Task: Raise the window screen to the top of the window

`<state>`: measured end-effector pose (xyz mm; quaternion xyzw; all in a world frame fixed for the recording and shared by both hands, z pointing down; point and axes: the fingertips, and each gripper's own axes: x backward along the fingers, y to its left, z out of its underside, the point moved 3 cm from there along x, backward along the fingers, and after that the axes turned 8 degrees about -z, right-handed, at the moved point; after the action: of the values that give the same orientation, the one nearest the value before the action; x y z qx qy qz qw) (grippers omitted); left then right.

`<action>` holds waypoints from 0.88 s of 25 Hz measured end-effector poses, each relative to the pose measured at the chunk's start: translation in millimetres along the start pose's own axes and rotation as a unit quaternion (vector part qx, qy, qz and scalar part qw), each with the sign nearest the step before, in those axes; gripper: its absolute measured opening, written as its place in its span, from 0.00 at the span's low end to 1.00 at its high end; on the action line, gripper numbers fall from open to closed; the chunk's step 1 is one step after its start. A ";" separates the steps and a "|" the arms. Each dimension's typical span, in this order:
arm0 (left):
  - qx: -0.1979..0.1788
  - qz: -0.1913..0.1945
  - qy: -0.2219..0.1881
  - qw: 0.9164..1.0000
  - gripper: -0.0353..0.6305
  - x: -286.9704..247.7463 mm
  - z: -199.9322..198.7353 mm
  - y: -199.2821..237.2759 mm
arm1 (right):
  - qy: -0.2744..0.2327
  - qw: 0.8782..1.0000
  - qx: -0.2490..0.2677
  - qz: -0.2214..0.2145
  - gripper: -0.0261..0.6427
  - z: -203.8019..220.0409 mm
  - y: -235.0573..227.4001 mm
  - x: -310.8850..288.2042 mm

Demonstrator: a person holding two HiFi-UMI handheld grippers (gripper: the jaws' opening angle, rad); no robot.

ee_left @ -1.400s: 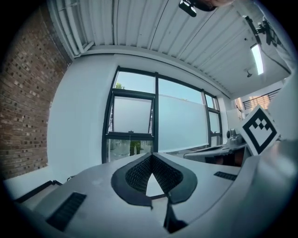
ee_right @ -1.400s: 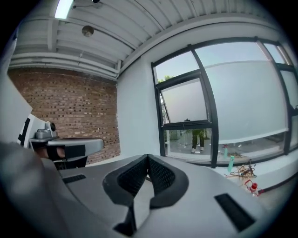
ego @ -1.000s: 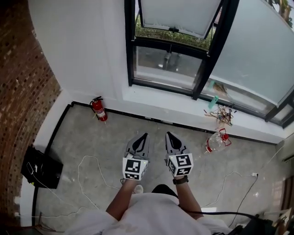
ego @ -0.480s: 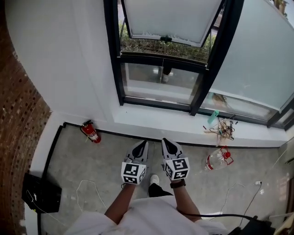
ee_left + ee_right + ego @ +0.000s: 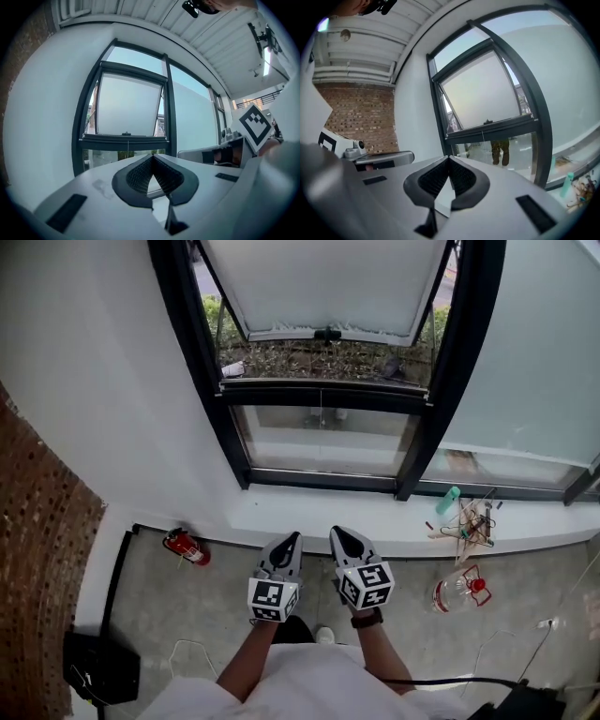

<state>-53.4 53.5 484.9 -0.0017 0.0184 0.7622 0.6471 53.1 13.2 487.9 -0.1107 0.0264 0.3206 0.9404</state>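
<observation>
The black-framed window [image 5: 197, 381] fills the wall ahead. In its upper part a pale translucent panel [image 5: 328, 282] stands tilted, with a small black handle [image 5: 327, 334] on its lower edge. A thin cord [image 5: 322, 418] hangs from there over the lower glass pane. My left gripper [image 5: 292, 538] and right gripper [image 5: 337, 532] are side by side just short of the white sill [image 5: 309, 517], both shut and empty. In the left gripper view the left gripper [image 5: 152, 157] points at the panel [image 5: 124, 105]. The right gripper [image 5: 449, 159] in its own view points at the same panel [image 5: 480, 96].
A red fire extinguisher [image 5: 186, 547] lies on the floor at the wall, left. A plastic bottle [image 5: 457, 592] lies on the right, with tangled wires [image 5: 473, 521] and a teal object [image 5: 449, 500] on the sill. A black box [image 5: 98, 671] sits by the brick wall [image 5: 37, 587].
The person has walked up to the window. Both grippers moved forward together from mid-floor to the sill, staying shut. The window now looks larger and nearer.
</observation>
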 end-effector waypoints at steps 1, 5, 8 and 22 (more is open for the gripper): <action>0.002 0.001 0.005 1.000 0.05 -12.1 2.7 3.4 | 0.008 1.000 0.000 0.000 0.04 3.1 -6.7 -9.7; -0.007 0.016 0.008 1.000 0.05 -65.3 8.4 24.1 | 0.008 1.000 0.007 0.015 0.04 1.2 -37.3 -47.9; -0.022 0.038 0.003 0.999 0.05 -117.3 11.2 42.4 | 0.017 0.999 0.002 0.048 0.04 4.9 -78.1 -81.4; 0.022 0.089 -0.024 0.996 0.05 -313.7 -22.2 193.2 | 0.015 0.995 0.012 0.096 0.04 -61.6 -160.7 -279.3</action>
<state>-193.4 -287.9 476.1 0.0323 0.0196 0.8159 0.5770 -69.2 -291.1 492.3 -0.1016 0.0547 0.4074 0.9059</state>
